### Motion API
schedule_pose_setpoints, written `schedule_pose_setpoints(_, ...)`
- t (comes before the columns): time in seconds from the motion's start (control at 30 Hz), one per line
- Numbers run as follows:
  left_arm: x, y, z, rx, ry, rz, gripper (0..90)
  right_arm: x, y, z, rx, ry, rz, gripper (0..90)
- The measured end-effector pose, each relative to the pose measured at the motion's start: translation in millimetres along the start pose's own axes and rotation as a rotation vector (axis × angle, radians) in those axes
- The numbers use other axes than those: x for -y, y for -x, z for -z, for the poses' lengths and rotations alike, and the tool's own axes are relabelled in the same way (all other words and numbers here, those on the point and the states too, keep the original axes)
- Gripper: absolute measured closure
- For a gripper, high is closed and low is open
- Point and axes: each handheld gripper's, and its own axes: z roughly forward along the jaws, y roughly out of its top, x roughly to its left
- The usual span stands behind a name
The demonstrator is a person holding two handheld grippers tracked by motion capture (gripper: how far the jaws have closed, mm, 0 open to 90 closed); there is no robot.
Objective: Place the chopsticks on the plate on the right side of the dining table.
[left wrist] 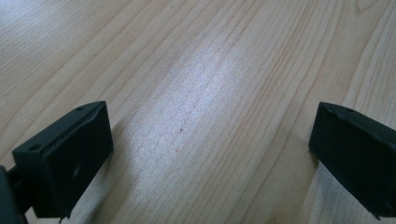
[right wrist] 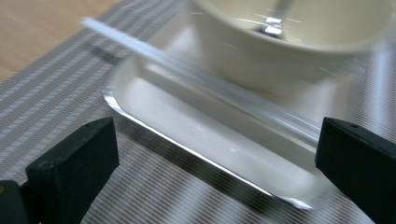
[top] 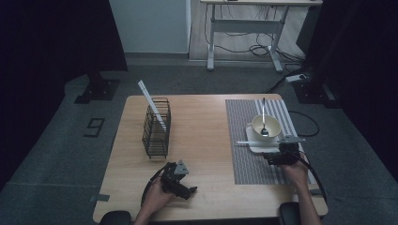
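Observation:
A cream bowl (top: 266,125) with a metal spoon (top: 264,117) in it stands on a white square plate (top: 256,145), which rests on a striped grey placemat (top: 248,164). A thin white stick (top: 253,142) lies across the plate's near side. My right gripper (top: 277,157) hovers at the plate's near edge, open. In the right gripper view its jaws straddle the plate rim (right wrist: 187,149), the stick (right wrist: 210,86) runs slantwise beyond them and the bowl (right wrist: 280,46) stands behind. My left gripper (top: 180,183) is low over bare wood near the front edge, open (left wrist: 210,154) with nothing between its jaws.
A black wire basket (top: 156,129) stands on the wooden table (top: 202,126) at the left, and a second white stick (top: 151,104) leans out of it. Dark floor surrounds the table. A desk frame and cables are far behind.

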Motion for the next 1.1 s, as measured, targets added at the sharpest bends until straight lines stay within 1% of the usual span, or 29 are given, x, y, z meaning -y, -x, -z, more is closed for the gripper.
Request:
schedule_pose_setpoints(0.03,0.0,0.0,0.0,0.0,0.0,0.0,0.0,2.4,5.7,3.3,0.018,-0.001,-0.018,0.0)
schedule_pose_setpoints(0.17,0.0,0.0,-0.1,0.001,0.001,0.0,0.0,12.9,26.5,11.1,0.084,-0.003,-0.067,0.0)
schedule_pose_setpoints(0.27,-0.2,0.1,-0.3,0.001,0.001,-0.001,0.0,18.6,35.8,12.4,0.11,-0.002,-0.103,0.0)
schedule_pose_setpoints(0.33,-0.4,0.2,-0.5,0.001,0.001,-0.003,0.0,20.1,39.7,11.4,0.12,-0.003,-0.109,0.0)
schedule_pose_setpoints(0.4,-0.5,0.2,-0.5,0.001,0.0,-0.003,0.0,20.2,41.5,9.5,0.134,0.0,-0.117,0.0)
schedule_pose_setpoints(0.5,-0.4,0.2,-0.5,0.001,0.001,-0.003,0.0,19.2,43.1,6.5,0.139,0.01,-0.131,0.0)
schedule_pose_setpoints(0.6,-0.5,0.2,-0.5,0.001,0.001,-0.003,0.0,18.6,45.1,2.7,0.148,0.009,-0.141,0.0)
schedule_pose_setpoints(0.7,-0.5,0.2,-0.5,0.001,0.0,-0.003,0.0,18.7,46.4,-0.7,0.15,0.008,-0.161,0.0)
schedule_pose_setpoints(0.9,-0.8,0.5,-0.8,0.002,0.0,-0.004,0.0,19.5,45.9,-4.7,0.151,0.004,-0.18,0.0)
schedule_pose_setpoints(1.1,-0.8,0.5,-0.8,0.002,0.0,-0.004,0.0,19.6,44.6,-6.5,0.149,0.011,-0.186,0.0)
